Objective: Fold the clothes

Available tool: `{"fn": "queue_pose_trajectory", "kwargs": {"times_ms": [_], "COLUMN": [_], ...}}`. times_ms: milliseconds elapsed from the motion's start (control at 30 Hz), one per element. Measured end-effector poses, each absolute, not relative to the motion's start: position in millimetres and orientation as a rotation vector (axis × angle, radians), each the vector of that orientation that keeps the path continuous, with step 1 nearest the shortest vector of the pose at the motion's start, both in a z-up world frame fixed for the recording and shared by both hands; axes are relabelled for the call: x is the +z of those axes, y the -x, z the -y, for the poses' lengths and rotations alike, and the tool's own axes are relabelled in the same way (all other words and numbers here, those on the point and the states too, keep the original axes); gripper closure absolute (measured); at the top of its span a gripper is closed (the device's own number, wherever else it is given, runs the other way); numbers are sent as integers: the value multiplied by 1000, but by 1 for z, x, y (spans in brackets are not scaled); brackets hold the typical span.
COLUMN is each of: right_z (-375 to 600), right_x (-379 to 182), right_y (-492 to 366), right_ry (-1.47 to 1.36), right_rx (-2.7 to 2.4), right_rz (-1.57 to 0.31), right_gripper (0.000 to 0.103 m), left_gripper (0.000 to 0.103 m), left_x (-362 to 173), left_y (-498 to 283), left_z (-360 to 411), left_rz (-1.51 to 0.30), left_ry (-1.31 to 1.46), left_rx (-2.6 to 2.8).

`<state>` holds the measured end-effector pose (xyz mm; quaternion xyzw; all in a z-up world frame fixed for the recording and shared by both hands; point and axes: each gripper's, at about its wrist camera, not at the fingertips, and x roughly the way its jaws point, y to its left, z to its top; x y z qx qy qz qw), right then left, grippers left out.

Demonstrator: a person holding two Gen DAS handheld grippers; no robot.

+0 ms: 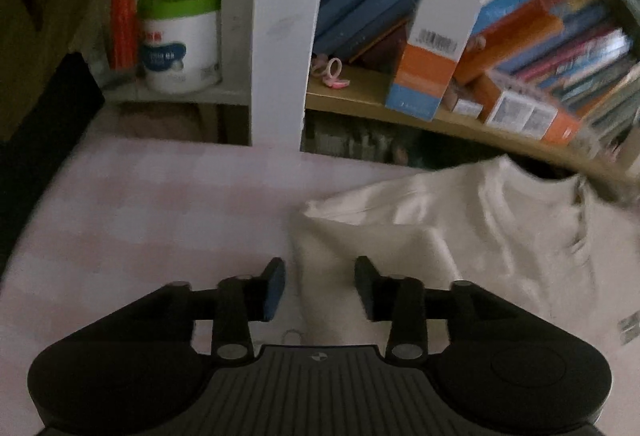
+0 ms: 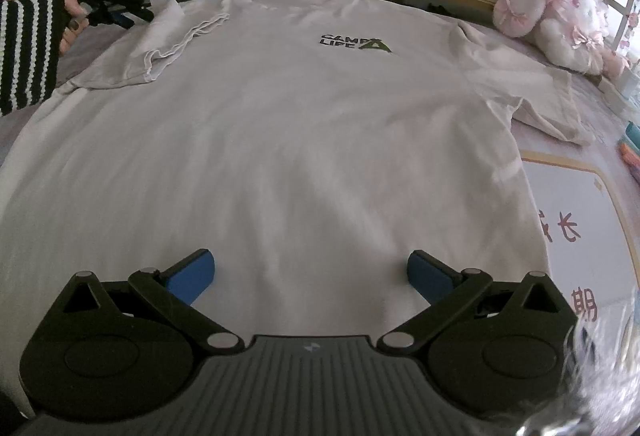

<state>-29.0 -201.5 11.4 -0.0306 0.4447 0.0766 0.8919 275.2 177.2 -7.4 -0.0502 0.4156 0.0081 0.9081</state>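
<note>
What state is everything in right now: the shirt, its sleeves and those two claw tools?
T-shirt: spread flat, front up.
Left sleeve: folded in over the body.
Right sleeve: lying out flat, unfolded.
Left gripper: open over the folded sleeve's edge, gripping nothing.
Right gripper: wide open above the hem, holding nothing.

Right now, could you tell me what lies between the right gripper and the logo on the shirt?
Only bare white shirt lies between the right gripper and the logo; the right wrist view shows it.
</note>
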Motion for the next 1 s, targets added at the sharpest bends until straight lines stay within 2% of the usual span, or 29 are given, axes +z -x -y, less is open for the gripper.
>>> {"fn": "queue_pose_trajectory", "kwargs": {"times_ms": [67,200,233,267,333,700,833,1000], "right_z": [202,202,202,202,202,205,208,211], "right_x": [11,10,10,10,10,10,9,8], "right_y": [29,29,29,29,29,23,20,21], "right_ry": [62,59,58,57,55,73,82,82], "right_rx": [157,152,150,148,145,185,202,207], "right_rz": [-922,-919,-919,-918,-918,-933,-940,-927], "right_gripper": [0,0,0,0,0,0,0,0], "left_gripper": [60,66,77,92,95,94,84,83], "left_x": [-10,-10,-10,-10,-10,-11,-4,26], "left_y": [-272,-267,-267,-268,-267,-286,-285,-247], "left_z": [-174,-181,-181,-180,-176,-184,-180,-139], "left_rz": [-848,-823,-820,-825,-828,-835,-852,-710], "left_ry": [54,135,157,168,151,59,-7,-131], "left_rx": [18,-29,-44,-60,-58,-30,-2,-57]}}
